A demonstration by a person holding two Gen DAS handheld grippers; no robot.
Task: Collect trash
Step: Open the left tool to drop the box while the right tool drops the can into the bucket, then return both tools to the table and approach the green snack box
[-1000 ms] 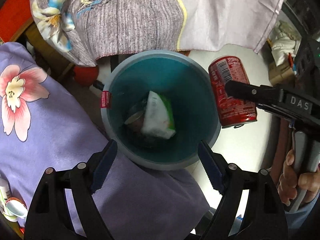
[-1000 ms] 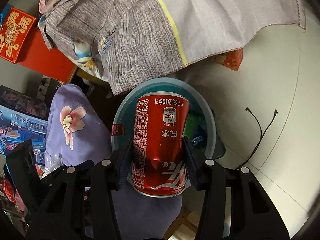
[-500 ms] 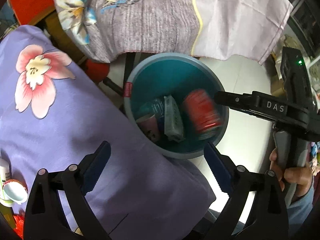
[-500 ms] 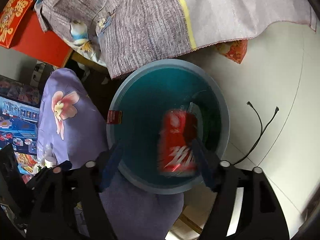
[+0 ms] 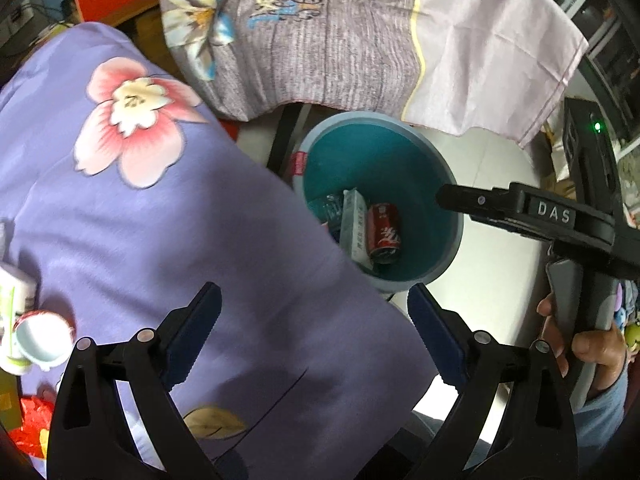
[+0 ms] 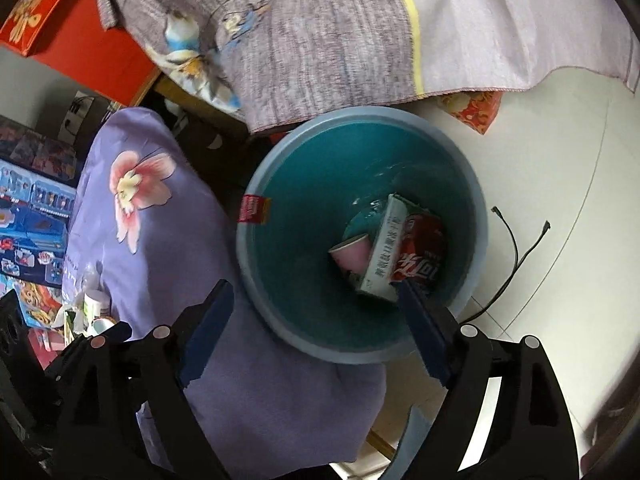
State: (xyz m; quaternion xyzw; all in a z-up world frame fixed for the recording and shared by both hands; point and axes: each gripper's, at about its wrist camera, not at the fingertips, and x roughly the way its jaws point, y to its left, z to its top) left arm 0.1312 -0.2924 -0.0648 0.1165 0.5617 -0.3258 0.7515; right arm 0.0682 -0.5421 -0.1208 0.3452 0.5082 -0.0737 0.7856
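**Red can lay in the teal bin; both tongs stood wide and empty**

Nearest the left wrist camera, the left gripper (image 5: 314, 338) had its blue-padded fingers (image 5: 196, 330) spread wide with nothing between them, hanging over the purple flowered cloth (image 5: 168, 216). At the near left edge of that cloth sat a small white cup (image 5: 40, 340), with a white bottle just beside it.

The right gripper (image 6: 312, 328) was likewise wide and empty, poised above the near rim of the bin (image 6: 256, 280). In the left view, its black body crossed in from the right, held by the person's right hand (image 5: 592, 344).

Farther on, the teal bin (image 5: 452, 256) stood on the pale floor, its near left side tucked under the purple cloth. At its bottom lay the red can (image 5: 383, 233) on its side, touching a white carton (image 5: 354, 226). The right view showed the can (image 6: 420, 252) to the right of the carton (image 6: 384, 252), and a pink paper cup (image 6: 352, 256) to the carton's left.

Beyond the bin, a grey and lilac sheet (image 6: 360, 40) hung over its far rim. A thin black cable (image 6: 516, 256) lay on the floor to the right.
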